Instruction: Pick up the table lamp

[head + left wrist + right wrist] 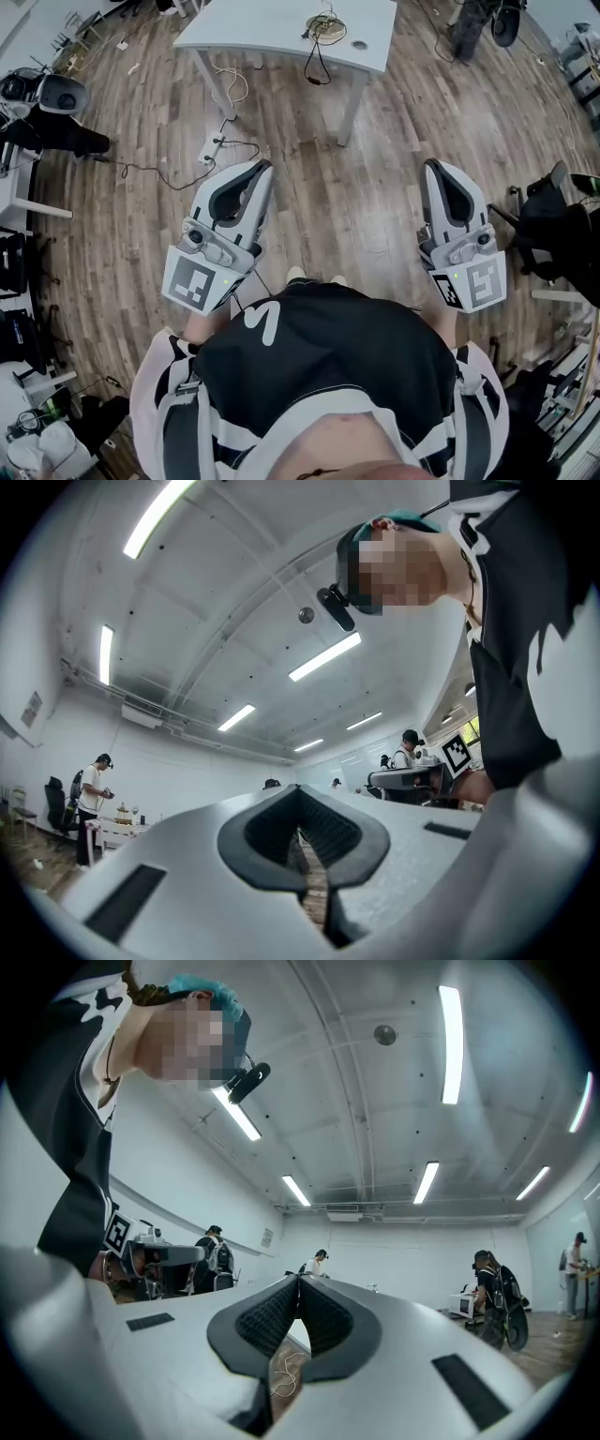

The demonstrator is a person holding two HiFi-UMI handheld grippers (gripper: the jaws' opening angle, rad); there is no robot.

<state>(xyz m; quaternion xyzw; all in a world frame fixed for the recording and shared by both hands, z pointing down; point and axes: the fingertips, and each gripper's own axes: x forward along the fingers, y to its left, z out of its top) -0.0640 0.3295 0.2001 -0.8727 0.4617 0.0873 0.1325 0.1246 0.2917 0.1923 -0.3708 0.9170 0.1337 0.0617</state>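
- Progress check: basically nothing is done yet. I'm standing well short of the white table [281, 33] with both tools held out in front of me, so the whole pickup is still ahead.
- My left gripper [263, 168] has its jaws pressed together with nothing between them. All I see through the gap is floor.
- My right gripper [432, 167] is the same: closed up, empty, and tipped a bit upward.
- I honestly can't make out the table lamp for sure. The best candidate is a round corded thing [325, 28] on the near half of the white table, close to its front edge. It's too small from here to call.
- A dark cord [315, 64] from it hangs over the table's front edge. I reckon that could snag or drag when I lift.
- On the floor just in front of the table's left leg there's a power strip [210, 150] with loose cables [150, 173] running off to the left. That's trip territory if I approach from that side.
- Black gear [56, 98] is well off to the table's left, and more dark equipment [553, 225] is off to its right. Neither blocks the straight path.
- What's left: walk up, open the jaws, grab and lift.
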